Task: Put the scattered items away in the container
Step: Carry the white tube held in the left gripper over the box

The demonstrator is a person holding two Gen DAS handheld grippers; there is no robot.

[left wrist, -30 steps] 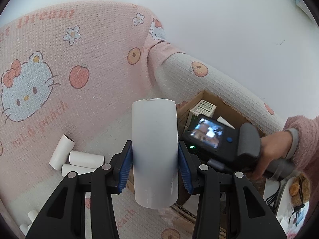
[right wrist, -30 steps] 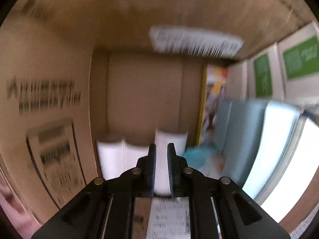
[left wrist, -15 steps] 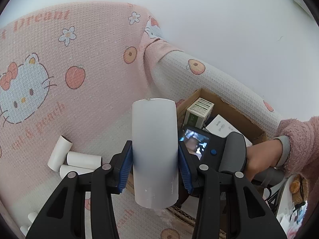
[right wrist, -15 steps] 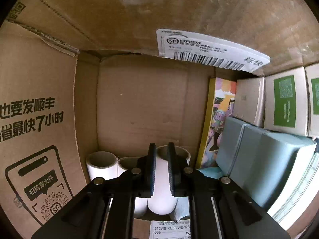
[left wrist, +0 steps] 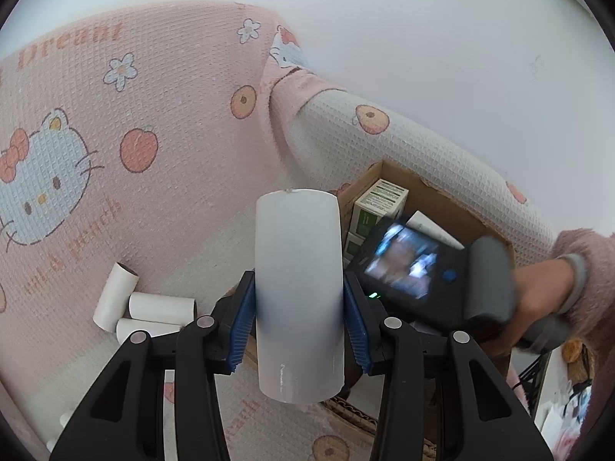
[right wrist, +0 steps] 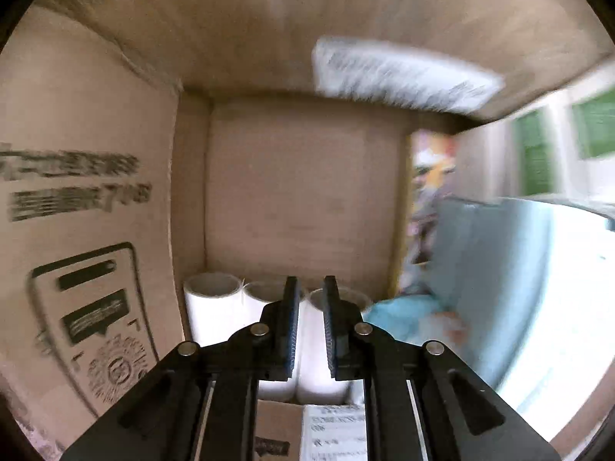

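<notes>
My left gripper (left wrist: 299, 307) is shut on a white cardboard tube (left wrist: 298, 253), held upright above the sofa seat. Three more white tubes (left wrist: 153, 307) lie loose on the seat at the left. To the right stands the open cardboard box (left wrist: 399, 173). A hand (left wrist: 538, 296) holds my right gripper, whose body (left wrist: 415, 269) dips into the box. Inside, the right gripper (right wrist: 310, 307) is shut with nothing between its fingers, just above three tubes (right wrist: 211, 307) that stand against the back wall of the box (right wrist: 300, 192). The right wrist view is blurred.
A pink cartoon-cat cover (left wrist: 134, 115) drapes the sofa back and armrest (left wrist: 423, 146). The box also holds green-and-white cartons (left wrist: 378, 207), a colourful book (right wrist: 430, 192) and blue-grey packs (right wrist: 499, 249). More tubes (left wrist: 65, 418) lie at the seat's lower left.
The right gripper has shifted sideways inside the box and its view has gone from sharp to blurred. The left gripper keeps its grip on the tube and has rolled slightly.
</notes>
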